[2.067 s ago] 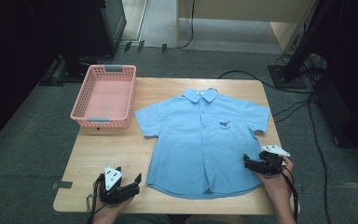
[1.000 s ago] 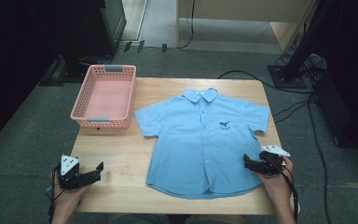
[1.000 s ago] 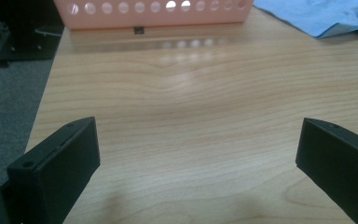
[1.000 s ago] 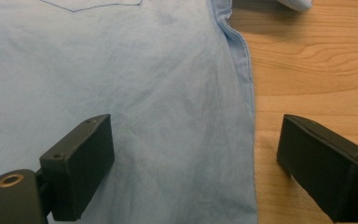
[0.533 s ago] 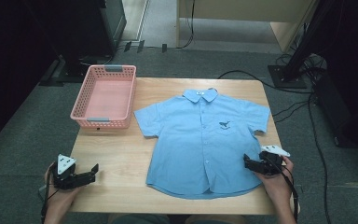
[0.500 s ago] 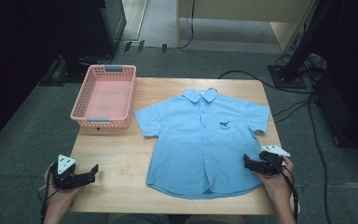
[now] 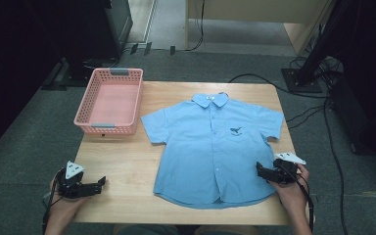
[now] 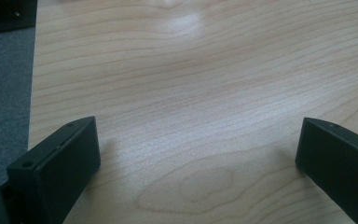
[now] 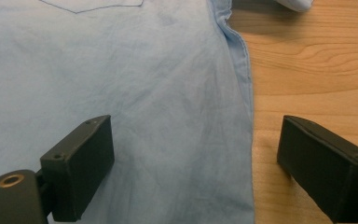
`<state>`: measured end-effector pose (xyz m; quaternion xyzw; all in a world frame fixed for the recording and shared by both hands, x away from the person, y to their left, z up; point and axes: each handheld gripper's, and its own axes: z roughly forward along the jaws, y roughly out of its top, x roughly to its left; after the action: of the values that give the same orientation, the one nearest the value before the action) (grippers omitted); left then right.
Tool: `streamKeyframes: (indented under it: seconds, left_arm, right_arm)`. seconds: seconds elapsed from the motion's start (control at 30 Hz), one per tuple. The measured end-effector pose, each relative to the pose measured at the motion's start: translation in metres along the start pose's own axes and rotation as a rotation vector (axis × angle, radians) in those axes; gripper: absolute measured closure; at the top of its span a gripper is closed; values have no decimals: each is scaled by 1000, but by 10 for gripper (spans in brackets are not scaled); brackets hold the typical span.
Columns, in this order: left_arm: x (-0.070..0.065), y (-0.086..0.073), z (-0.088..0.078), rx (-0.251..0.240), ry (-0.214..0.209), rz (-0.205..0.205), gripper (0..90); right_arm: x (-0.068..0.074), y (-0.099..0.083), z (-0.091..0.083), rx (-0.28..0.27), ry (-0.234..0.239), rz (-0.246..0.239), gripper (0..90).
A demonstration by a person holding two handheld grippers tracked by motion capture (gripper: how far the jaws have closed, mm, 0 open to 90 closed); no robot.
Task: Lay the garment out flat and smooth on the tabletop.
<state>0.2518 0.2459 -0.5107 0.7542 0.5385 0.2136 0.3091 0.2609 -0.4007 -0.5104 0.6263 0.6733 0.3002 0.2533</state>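
Note:
A light blue short-sleeved shirt (image 7: pixel 213 147) lies flat and face up on the wooden table (image 7: pixel 122 161), collar toward the far side. My right gripper (image 7: pixel 260 171) rests at the shirt's right side seam near the hem, open. In the right gripper view its jaws straddle the shirt's edge (image 9: pixel 242 84), one over the cloth and one over bare wood. My left gripper (image 7: pixel 100 183) sits at the table's front left corner, open, far from the shirt. Bare wood (image 8: pixel 196 116) lies between the jaws in the left gripper view.
A pink plastic basket (image 7: pixel 110 100) stands at the table's back left, with nothing in it. Grey carpet surrounds the table, with black cables (image 7: pixel 318 112) on the floor to the right. Bare wood lies between the basket and the left gripper.
My left gripper has moved left, away from the shirt's hem to the table's front left corner. The right gripper and the shirt have stayed put.

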Motion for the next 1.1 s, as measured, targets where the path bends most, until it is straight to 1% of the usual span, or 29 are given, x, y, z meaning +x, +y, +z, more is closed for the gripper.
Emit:
streamKeyframes:
  seconds: [0.07,0.13,0.2,0.4,0.63,0.93,1.1]
  left_arm:
    - [0,0,0,0,0,0,0]
    - [0,0,0,0,1,-1,0]
    - [0,0,0,-1,1,-1,0]
    - [0,0,0,-1,1,-3,0]
    - [0,0,0,-2,1,-5,0]
    - [0,0,0,-2,1,-5,0]
    - [0,0,0,-4,-1,-6,0]
  right_arm:
    - [-2,1,-2,-9,3,10,106]
    - [-5,2,-6,-25,21,37,106]
    - [-7,3,-10,-33,29,52,106]
    - [-12,6,-26,-47,44,78,106]
    - [-10,3,-39,-46,32,35,106]
    - [-10,-3,-57,-52,26,19,106]
    - [-13,-7,-66,-59,19,18,106]
